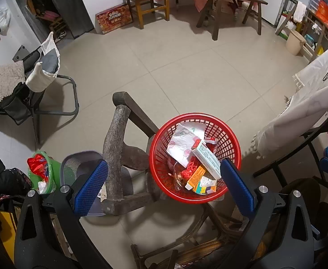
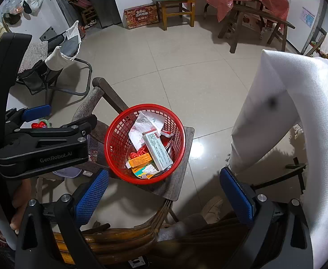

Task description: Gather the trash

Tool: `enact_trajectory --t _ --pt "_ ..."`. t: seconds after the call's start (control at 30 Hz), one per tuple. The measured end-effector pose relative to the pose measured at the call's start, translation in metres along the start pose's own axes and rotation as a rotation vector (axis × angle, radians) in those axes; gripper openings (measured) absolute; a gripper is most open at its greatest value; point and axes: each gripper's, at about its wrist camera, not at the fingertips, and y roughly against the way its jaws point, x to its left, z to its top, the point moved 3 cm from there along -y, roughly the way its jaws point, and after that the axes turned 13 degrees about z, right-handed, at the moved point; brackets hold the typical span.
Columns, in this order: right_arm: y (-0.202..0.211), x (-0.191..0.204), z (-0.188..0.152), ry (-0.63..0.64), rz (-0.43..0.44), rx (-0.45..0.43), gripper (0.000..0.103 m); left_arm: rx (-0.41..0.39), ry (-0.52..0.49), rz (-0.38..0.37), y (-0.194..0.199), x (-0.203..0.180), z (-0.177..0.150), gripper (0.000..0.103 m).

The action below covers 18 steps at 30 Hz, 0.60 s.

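Left wrist view: red basket (image 1: 195, 157) lower centre, w/ boxes, wrappers inside.
Left gripper (image 1: 164, 183): jaws wide apart, empty.
Right gripper (image 2: 164, 192): jaws spread, empty; basket centre frame on wooden stool (image 2: 182, 179).
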Motion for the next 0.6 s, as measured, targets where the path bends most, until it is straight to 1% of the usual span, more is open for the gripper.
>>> enact_trajectory --t 0.6 --pt "-0.0002 -0.0003 -0.0004 0.000 0.000 -0.001 0.097 0.008 0.002 -0.005 -0.0013 -0.0031 -0.0035 0.096"
